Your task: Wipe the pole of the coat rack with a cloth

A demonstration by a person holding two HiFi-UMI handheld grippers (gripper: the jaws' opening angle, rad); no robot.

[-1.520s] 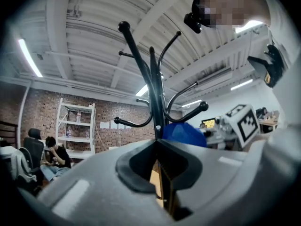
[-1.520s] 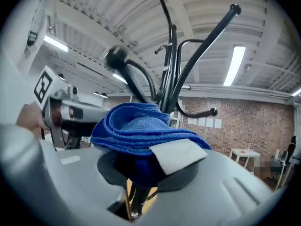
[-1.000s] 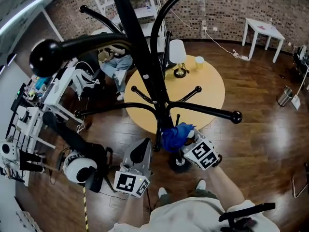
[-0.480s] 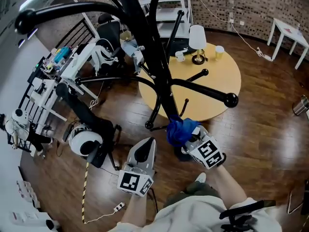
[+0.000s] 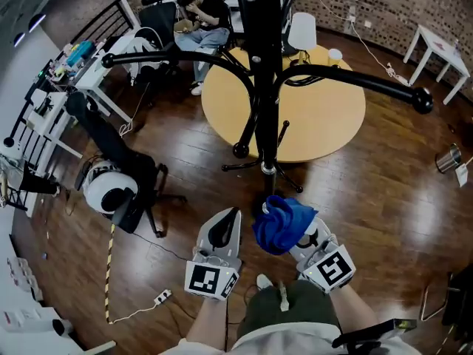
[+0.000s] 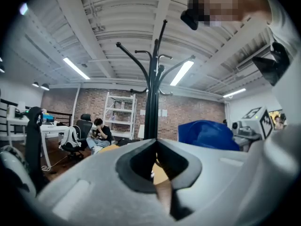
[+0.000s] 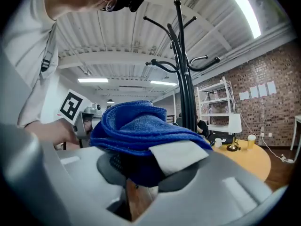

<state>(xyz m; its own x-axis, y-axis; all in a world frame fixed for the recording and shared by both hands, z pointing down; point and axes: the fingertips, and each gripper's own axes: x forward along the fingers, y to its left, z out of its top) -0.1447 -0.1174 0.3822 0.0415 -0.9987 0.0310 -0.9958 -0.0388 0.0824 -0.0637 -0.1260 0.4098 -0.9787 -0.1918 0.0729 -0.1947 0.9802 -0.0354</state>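
We record a large room with a brick wall (image 5: 355, 6) and a dark wooden floor (image 5: 384, 198), seen steeply from above.

The black coat rack pole (image 5: 264, 72) stands upright on that floor, and its curved arms (image 5: 355, 76) spread out level, each ending in a ball. The blue cloth (image 5: 283, 222) is on the person's side of the pole's foot, near it and, as far as the head view shows, not touching it. The cloth is bunched into a thick folded wad with a white label lying on top. The right gripper (image 5: 299, 234) is clenched on this cloth: in the right gripper view the wad (image 7: 141, 126) fills the gap between the jaws and spills over them, with the pole (image 7: 186, 93) rising behind it.

The left gripper (image 5: 224, 224) is just to the left of the cloth, also short of the pole's foot. Its own view shows the jaws pressed together with nothing between them, and the pole (image 6: 151, 107) straight ahead.

Beyond the pole stands a round yellow counter (image 5: 325, 124) carrying a white lamp (image 5: 301, 32) and a cup (image 5: 335, 54). Farther back and to the left of the pole a person (image 5: 199, 13) is seated. Well to the right of the pole, by the wall, stands a small white table (image 5: 436, 50).
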